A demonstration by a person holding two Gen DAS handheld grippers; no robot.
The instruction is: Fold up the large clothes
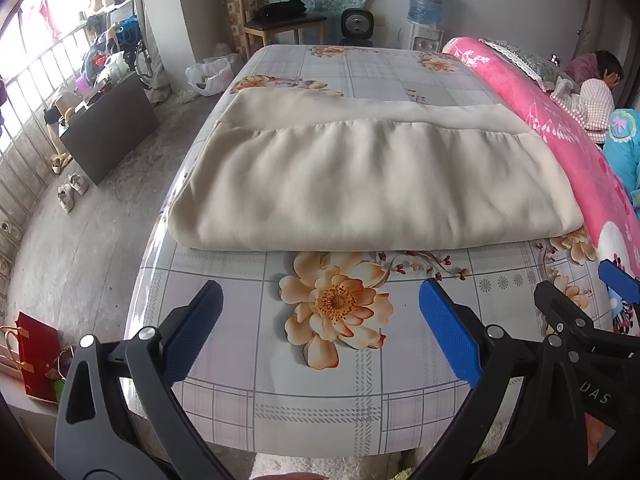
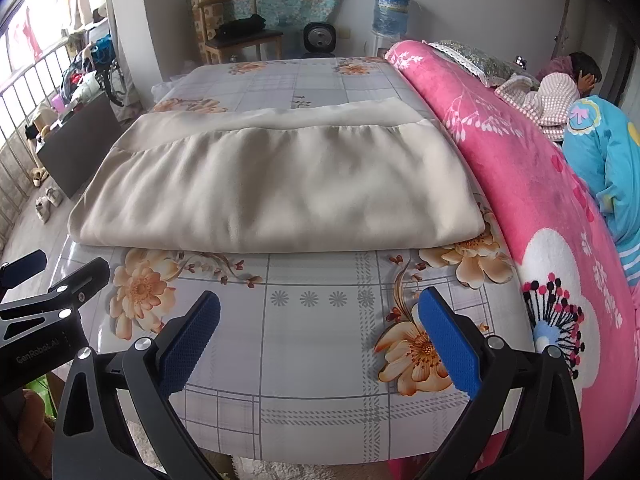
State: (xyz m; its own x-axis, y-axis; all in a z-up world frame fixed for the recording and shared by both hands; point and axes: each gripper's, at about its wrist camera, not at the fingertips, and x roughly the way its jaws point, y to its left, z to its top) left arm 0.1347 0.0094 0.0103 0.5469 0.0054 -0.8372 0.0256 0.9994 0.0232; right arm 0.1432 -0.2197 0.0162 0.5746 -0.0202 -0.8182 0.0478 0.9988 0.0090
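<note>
Home bedroom: pink blanket (image 2: 520, 184), water dispenser (image 1: 426, 32) (wooden chair (image 1: 276, 12) too).

A plain cream garment (image 1: 360, 176) lies on a grey-checked surface (image 1: 320, 380) printed with orange flowers, beside a pink floral blanket (image 2: 540, 184); blue-padded fingers (image 1: 448, 328).

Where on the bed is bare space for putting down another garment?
Bare floral sheet lies between the folded beige garment and the bed's near edge, under both open grippers. Another strip lies beyond the garment. The right side is crowded by the pink blanket.
</note>
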